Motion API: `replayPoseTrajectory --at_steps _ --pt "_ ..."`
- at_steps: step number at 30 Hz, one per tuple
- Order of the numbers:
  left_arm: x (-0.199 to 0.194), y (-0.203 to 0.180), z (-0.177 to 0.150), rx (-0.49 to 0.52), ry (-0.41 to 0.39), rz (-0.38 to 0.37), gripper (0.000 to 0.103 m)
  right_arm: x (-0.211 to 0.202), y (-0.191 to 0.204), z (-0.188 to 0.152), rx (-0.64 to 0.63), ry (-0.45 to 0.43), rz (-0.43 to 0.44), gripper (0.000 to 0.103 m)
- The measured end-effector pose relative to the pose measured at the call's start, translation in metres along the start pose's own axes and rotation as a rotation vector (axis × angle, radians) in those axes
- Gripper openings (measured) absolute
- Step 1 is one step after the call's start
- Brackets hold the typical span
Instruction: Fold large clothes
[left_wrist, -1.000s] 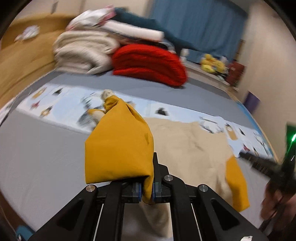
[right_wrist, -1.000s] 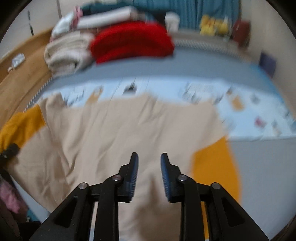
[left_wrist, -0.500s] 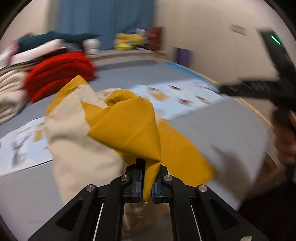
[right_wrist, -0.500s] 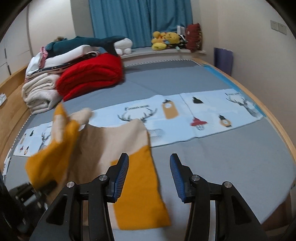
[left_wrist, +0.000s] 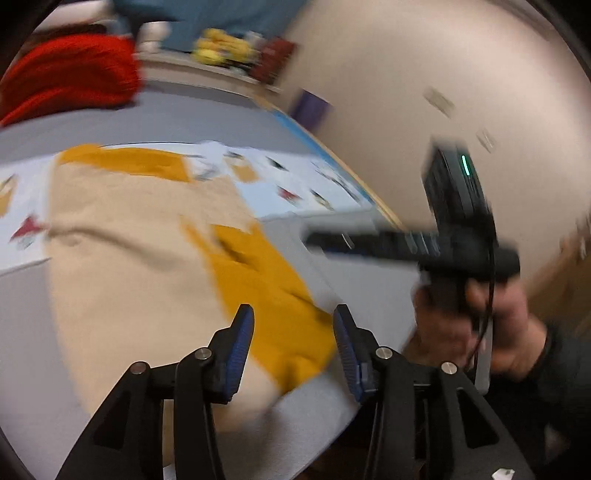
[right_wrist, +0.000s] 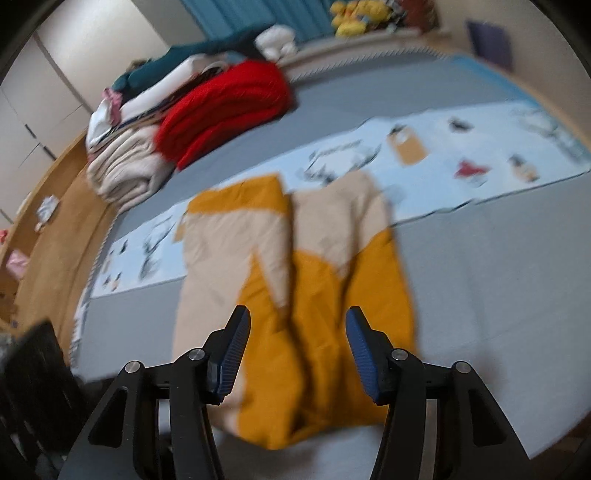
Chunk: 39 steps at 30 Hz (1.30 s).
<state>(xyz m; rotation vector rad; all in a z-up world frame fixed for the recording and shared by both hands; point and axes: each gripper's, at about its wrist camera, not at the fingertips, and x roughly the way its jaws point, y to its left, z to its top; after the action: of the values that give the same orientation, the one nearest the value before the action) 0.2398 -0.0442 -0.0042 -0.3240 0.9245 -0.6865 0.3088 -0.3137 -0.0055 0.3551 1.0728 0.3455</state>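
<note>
A large beige garment with mustard-yellow sleeves and hem (right_wrist: 295, 258) lies on the grey bed, its sides folded in over the middle. In the left wrist view the same garment (left_wrist: 147, 258) spreads out below my left gripper (left_wrist: 291, 314). Its jaws are opening and no cloth is between the pads. My right gripper (right_wrist: 298, 314) hovers over the yellow near end, jaws still opening, with nothing gripped. The left wrist view also shows the right gripper (left_wrist: 332, 243) as a blurred black shape, held by a hand (left_wrist: 480, 325).
Folded blankets are stacked at the far side of the bed: a red blanket (right_wrist: 225, 110) and a cream blanket (right_wrist: 125, 166) with more on top. A pale blue printed strip (right_wrist: 443, 147) crosses the bed. A wooden ledge (right_wrist: 55, 229) runs on the left and a wall (left_wrist: 406, 92) on the right.
My left gripper has let go of the yellow sleeve, which now lies across the garment, and the view swung right. The right gripper's jaws have widened and moved over the yellow end.
</note>
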Motion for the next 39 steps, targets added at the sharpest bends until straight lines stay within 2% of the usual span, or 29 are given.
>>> replayPoseTrajectory --at_steps 4,6,9,11,12,13,15,18,20,21,22,23,24,28,31,34,35,36,37,39 --pt "-0.024 0.048 0.000 -0.171 -0.026 0.168 0.041 0.036 0.020 -0.008 -0.022 0.110 0.031 0.055" --pt "-0.031 0.064 -0.003 -0.238 -0.023 0.211 0.041 0.055 0.027 -0.015 -0.050 0.176 -0.010 0.055" --pt "-0.040 0.088 -0.013 -0.312 0.000 0.314 0.041 0.085 0.036 -0.027 -0.097 0.263 -0.126 0.055" --pt "-0.043 0.096 -0.017 -0.333 0.009 0.355 0.041 0.093 0.038 -0.031 -0.117 0.276 -0.174 0.046" --pt "-0.044 0.100 -0.019 -0.352 0.018 0.373 0.041 0.093 0.035 -0.032 -0.119 0.274 -0.190 0.027" --pt "-0.045 0.104 -0.018 -0.368 0.022 0.378 0.041 0.092 0.033 -0.032 -0.113 0.268 -0.203 0.016" --pt "-0.044 0.109 -0.018 -0.405 0.027 0.374 0.041 0.085 0.026 -0.029 -0.069 0.252 -0.169 0.007" --pt "-0.037 0.117 -0.020 -0.456 0.028 0.351 0.041 0.062 0.030 -0.023 -0.087 0.175 -0.127 0.004" --pt "-0.029 0.120 -0.018 -0.470 0.032 0.332 0.041 0.027 0.030 -0.012 -0.058 0.033 -0.106 0.004" --pt "-0.024 0.117 -0.017 -0.466 0.035 0.321 0.041 -0.002 0.026 -0.007 -0.029 -0.082 -0.097 0.004" --pt "-0.022 0.114 -0.016 -0.459 0.038 0.316 0.041 -0.016 0.024 -0.006 -0.025 -0.134 -0.105 0.004" --pt "-0.017 0.109 -0.015 -0.440 0.043 0.308 0.041 -0.033 0.016 -0.005 -0.023 -0.192 -0.151 0.004" --pt "-0.012 0.104 -0.013 -0.417 0.051 0.299 0.041 -0.040 0.007 -0.005 -0.011 -0.206 -0.197 0.004" --pt "0.007 0.087 -0.009 -0.357 0.085 0.244 0.044 -0.030 -0.041 -0.006 0.071 -0.093 -0.356 0.004" --pt "0.022 0.075 -0.010 -0.314 0.128 0.201 0.044 -0.011 -0.060 -0.010 0.084 0.003 -0.358 0.004" --pt "0.032 0.067 -0.013 -0.275 0.170 0.190 0.044 0.006 -0.067 -0.015 0.093 0.063 -0.305 0.004" --pt "0.038 0.065 -0.016 -0.246 0.199 0.213 0.045 0.010 -0.070 -0.015 0.089 0.068 -0.299 0.004" --pt "0.047 0.065 -0.021 -0.206 0.243 0.260 0.052 0.013 -0.072 -0.015 0.083 0.074 -0.301 0.005" --pt "0.055 0.065 -0.026 -0.180 0.288 0.307 0.054 0.019 -0.073 -0.017 0.076 0.090 -0.312 0.005" --pt "0.068 0.071 -0.039 -0.146 0.375 0.404 0.055 0.037 -0.077 -0.022 0.062 0.164 -0.327 0.005"
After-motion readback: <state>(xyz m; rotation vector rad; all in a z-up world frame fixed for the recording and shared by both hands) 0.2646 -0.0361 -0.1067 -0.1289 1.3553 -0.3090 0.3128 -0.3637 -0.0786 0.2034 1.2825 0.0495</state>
